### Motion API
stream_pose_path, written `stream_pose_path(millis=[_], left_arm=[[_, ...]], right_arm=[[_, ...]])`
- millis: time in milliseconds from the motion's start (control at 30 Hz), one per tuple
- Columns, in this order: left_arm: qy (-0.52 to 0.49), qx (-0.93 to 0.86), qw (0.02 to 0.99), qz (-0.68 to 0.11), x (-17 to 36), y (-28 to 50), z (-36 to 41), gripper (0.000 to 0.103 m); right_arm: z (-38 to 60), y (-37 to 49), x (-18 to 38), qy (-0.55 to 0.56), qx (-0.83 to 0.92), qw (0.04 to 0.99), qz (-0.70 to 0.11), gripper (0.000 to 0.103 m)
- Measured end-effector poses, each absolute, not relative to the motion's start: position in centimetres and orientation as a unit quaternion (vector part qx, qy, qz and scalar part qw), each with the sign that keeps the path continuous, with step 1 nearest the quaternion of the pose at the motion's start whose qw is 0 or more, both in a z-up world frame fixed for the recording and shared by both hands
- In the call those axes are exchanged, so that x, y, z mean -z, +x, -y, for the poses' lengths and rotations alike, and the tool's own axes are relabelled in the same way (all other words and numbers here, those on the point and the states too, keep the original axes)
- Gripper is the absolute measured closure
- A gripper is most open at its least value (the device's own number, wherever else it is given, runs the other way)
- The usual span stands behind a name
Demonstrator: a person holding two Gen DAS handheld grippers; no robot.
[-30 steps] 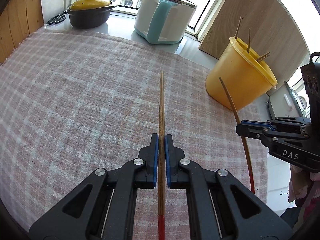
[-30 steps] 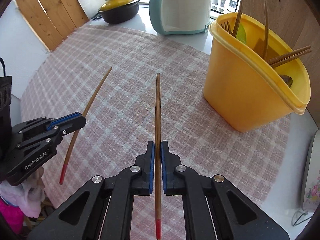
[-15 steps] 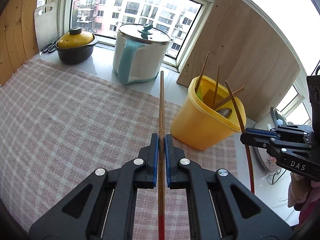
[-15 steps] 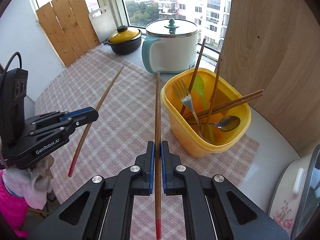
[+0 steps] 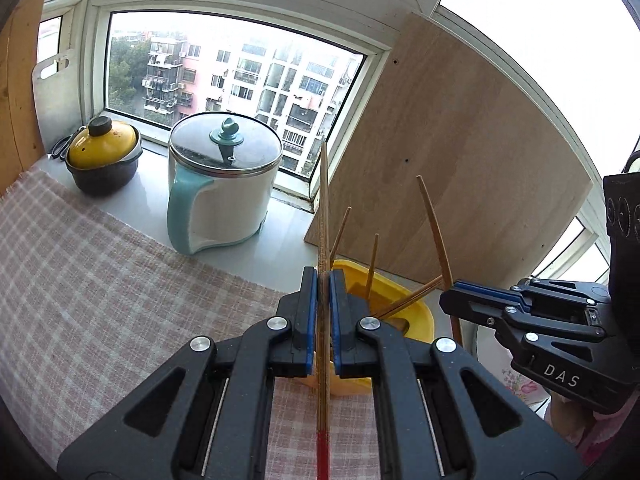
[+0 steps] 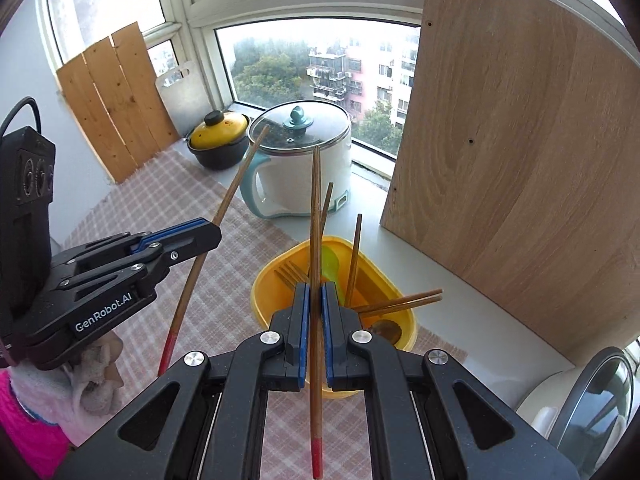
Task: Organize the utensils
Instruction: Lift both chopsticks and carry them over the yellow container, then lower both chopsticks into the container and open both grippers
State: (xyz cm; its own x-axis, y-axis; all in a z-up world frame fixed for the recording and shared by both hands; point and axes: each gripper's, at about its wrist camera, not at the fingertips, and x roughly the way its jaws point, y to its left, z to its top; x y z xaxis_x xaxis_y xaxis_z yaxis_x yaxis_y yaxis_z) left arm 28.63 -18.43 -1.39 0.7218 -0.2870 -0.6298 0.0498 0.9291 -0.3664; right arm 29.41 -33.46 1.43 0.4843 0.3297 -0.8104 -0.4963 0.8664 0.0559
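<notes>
My left gripper [image 5: 323,280] is shut on a wooden chopstick [image 5: 323,208] with a red end, held upright above the near side of the yellow utensil tub [image 5: 416,312]. My right gripper [image 6: 315,296] is shut on a second red-ended chopstick [image 6: 316,208], also upright over the tub [image 6: 276,280]. The tub holds several chopsticks, a fork [image 6: 290,274], a green utensil [image 6: 330,262] and a spoon [image 6: 386,330]. Each gripper shows in the other's view: the right gripper [image 5: 452,304] and the left gripper [image 6: 212,232].
A white and teal pot [image 5: 224,192] with a glass lid and a black pot with a yellow lid [image 5: 102,156] stand on the sill behind the checked pink cloth [image 5: 100,288]. A wooden board [image 6: 520,160] leans right of the tub. A white appliance [image 6: 580,404] sits at the right.
Both grippers have tilted up and moved toward the tub with their chopsticks. The tub has come closer and now lies just beyond the fingertips of both.
</notes>
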Motion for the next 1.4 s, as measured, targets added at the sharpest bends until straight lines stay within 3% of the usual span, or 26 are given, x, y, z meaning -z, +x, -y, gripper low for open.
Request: stream_pose_path(millis=[733, 1400], left_arm=[[-0.198, 0.083, 0.910, -0.355, 3.6, 36.2, 20.2, 0.099], [-0.192, 0.076, 0.921, -0.330, 5.7, 35.9, 20.6, 0.099]], right_arm=[[34.0, 36.0, 0.3, -0.055, -0.233, 0.871, -0.429, 0.098], [34.0, 36.4, 3.0, -0.051, -0.231, 0.868, -0.437, 0.098]])
